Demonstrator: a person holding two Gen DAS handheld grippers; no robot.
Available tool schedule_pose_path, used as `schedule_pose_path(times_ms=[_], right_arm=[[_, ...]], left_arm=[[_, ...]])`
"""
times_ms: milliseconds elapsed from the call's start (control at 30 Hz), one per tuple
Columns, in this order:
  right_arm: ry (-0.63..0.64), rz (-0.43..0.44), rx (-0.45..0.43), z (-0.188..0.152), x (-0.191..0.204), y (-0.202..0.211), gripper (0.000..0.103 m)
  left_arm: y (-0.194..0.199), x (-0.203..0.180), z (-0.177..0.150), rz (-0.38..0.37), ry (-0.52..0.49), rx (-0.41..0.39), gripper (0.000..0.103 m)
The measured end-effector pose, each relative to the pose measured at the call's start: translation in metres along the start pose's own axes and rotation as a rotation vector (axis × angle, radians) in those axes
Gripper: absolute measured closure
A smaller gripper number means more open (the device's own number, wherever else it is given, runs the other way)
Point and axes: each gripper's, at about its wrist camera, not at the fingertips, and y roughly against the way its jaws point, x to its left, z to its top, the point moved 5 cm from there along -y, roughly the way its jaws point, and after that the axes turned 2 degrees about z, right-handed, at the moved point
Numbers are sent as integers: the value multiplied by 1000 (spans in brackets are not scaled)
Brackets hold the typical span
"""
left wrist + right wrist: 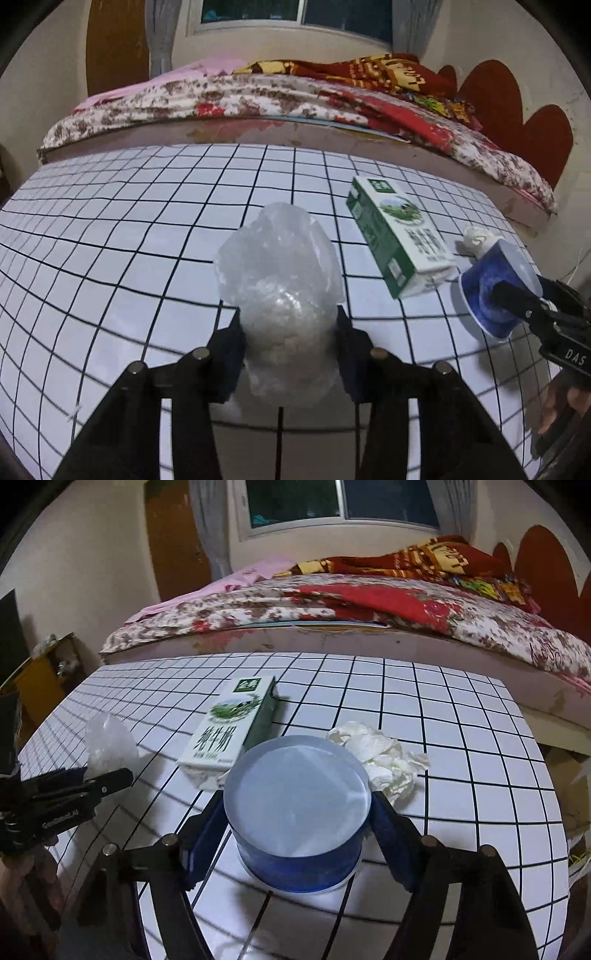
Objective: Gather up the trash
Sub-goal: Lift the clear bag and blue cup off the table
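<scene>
Left gripper [290,341] clenched on crumpled clear plastic bag [280,280], right gripper [297,821] clamped across the upturned blue plastic cup [295,805]; green-and-white milk carton [231,727] lies lengthwise between them on the grid-patterned white table [461,738], crumpled white tissue [380,753] just right of cup

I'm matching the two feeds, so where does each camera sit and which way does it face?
Left wrist: on the left gripper, looking down along its jaws at the clear crumpled plastic between them; the right gripper and fingers show at the right edge.
Right wrist: on the right gripper, looking along its jaws at the blue cup between them; the left gripper shows at the left edge.
Shared: checked table, milk carton, crumpled tissue, bed.
</scene>
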Motion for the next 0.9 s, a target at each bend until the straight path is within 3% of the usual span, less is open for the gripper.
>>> schedule_pose_path(times_ms=[200, 400, 567, 667, 767, 900], right_arm=[[-2, 24, 14, -16, 0, 5, 26], [-11, -55, 61, -21, -2, 2, 18], [-28, -78, 3, -27, 6, 20, 18], [5, -96, 11, -24, 15, 12, 18], [49, -140, 38, -16, 21, -2, 27], [76, -139, 21, -8, 25, 3, 27]], left_arm=[[11, -7, -9, -10, -16, -7, 58], [9, -7, -15, -14, -16, 7, 58], [11, -8, -18, -21, -17, 3, 58], [9, -9, -19, -24, -12, 6, 58], [9, -9, -18, -31, -13, 6, 58], [15, -11, -20, -34, -31, -8, 59]])
